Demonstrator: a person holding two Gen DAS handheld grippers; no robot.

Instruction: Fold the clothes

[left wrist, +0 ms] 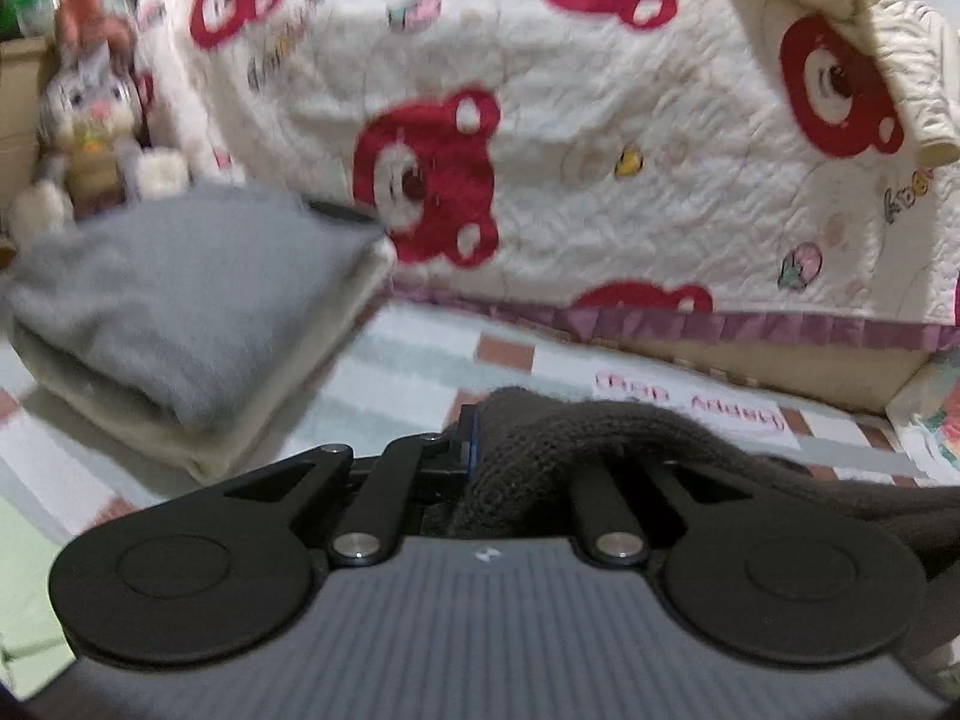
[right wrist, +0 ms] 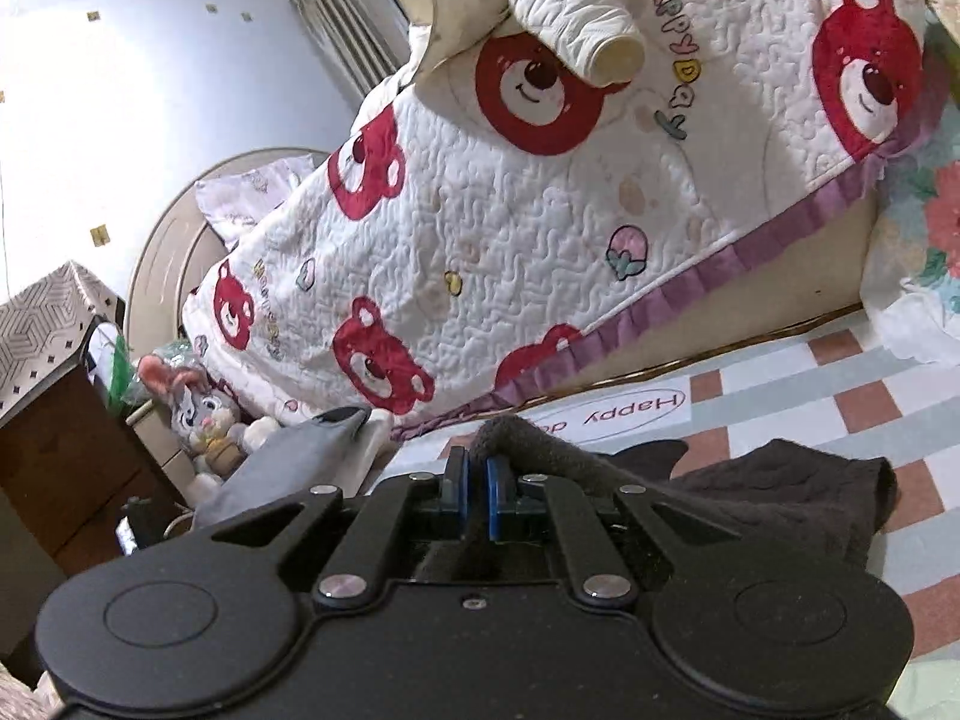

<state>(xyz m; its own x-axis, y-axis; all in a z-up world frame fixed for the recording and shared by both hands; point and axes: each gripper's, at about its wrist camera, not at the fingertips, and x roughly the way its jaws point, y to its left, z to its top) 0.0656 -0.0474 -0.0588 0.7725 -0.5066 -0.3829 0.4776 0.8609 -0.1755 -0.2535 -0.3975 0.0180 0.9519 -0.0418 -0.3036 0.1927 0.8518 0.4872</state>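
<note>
Two garments already folded in stack [left wrist: 180, 324] on checked mat [left wrist: 420, 372]: grey over cream. Left wrist view: left gripper [left wrist: 474, 444] jaws clamped on dark knit garment [left wrist: 570, 432].

Right wrist view: right gripper [right wrist: 474, 480] blue pads pinch same dark knit; rest lies crumpled on mat, fold unfinished. Cream jacket [right wrist: 540, 18] on bed unfolded.

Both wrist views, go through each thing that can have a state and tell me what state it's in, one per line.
Left claw: shut on dark knit garment.
Right claw: shut on dark knit garment.
Dark knit garment: unfolded, partly lifted off the checked mat.
Grey garment: folded, stacked on a folded cream garment.
Bear quilt: draped over the bed.
</note>
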